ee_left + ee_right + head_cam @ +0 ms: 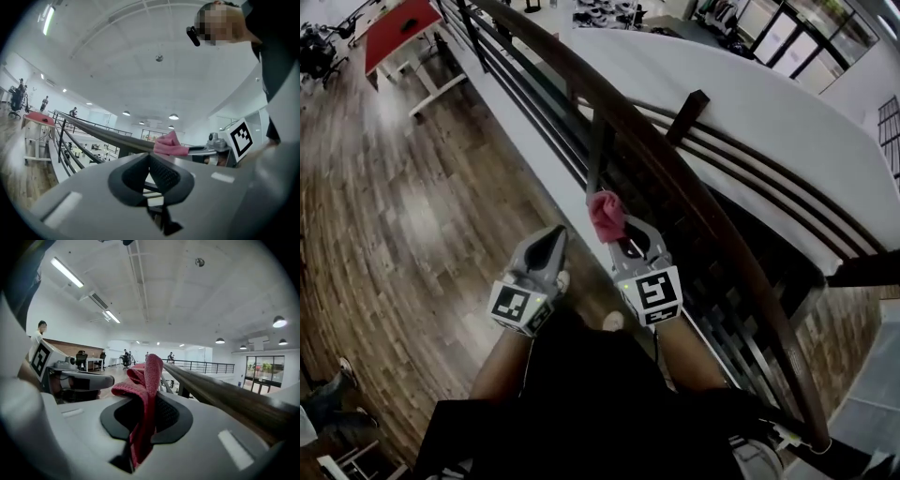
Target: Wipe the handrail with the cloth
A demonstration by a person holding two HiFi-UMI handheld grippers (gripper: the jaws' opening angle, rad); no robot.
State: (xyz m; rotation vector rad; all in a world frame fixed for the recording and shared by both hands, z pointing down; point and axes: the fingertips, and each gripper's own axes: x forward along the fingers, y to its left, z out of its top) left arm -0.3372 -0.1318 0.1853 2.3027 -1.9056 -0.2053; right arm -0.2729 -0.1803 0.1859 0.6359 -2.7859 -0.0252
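The right gripper (623,242) is clamping the cloth (606,215), judged soft and light, by its bunched middle beside the handrail (661,155); the left gripper (553,239) is sitting closed, empty.

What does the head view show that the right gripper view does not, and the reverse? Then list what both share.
Head view only: the red table and the marker cube on the right hand-held gripper. Right gripper view only: ceiling strip lights, and that gripper's jaws seen close up, shut on the red cloth. Both: the handrail, the cloth, the left hand-held gripper.
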